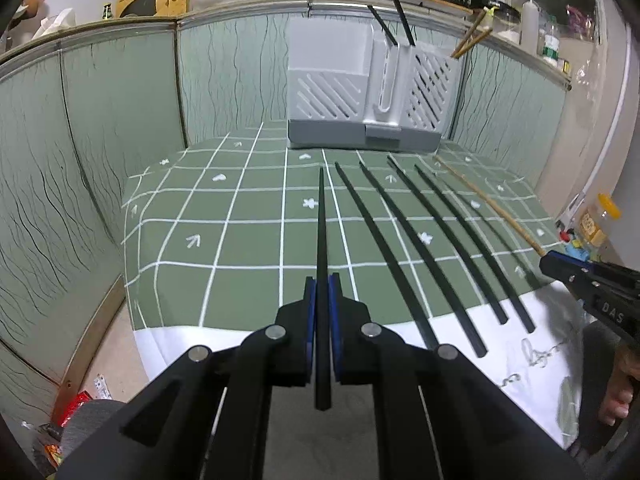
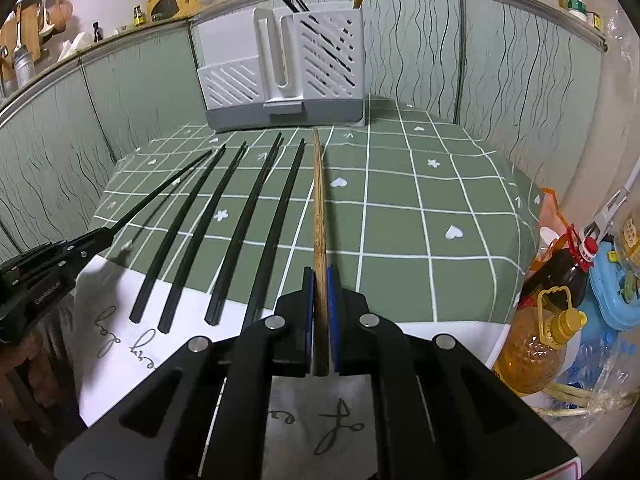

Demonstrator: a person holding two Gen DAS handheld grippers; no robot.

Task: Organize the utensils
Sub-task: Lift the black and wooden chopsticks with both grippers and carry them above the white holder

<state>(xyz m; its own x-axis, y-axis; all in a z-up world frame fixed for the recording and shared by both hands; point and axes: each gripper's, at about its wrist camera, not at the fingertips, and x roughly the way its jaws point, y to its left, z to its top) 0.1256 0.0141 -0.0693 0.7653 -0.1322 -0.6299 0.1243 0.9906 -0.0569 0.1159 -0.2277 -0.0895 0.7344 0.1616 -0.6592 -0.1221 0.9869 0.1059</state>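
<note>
Black chopstick (image 1: pixel 322 240): clamped in the left claw (image 1: pixel 322 296), tip aimed toward the holder.
Bamboo chopstick (image 2: pixel 320 216): pinched in the right claw (image 2: pixel 320 292), lying along the green checked table (image 2: pixel 400 216).
Holder (image 2: pixel 280 64): white slotted caddy at the far edge, black and bamboo sticks already sorted inside.
Technique: likely lift clear of the four loose black chopsticks (image 2: pixel 240 216), tip each stick upright, drop beside its own kind.

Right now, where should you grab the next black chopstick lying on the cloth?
Grab the black chopstick at its thick near end, which sticks out over the white cloth edge. Come from the front, jaws either side, like the left gripper does. The far tip looks too thin.
</note>
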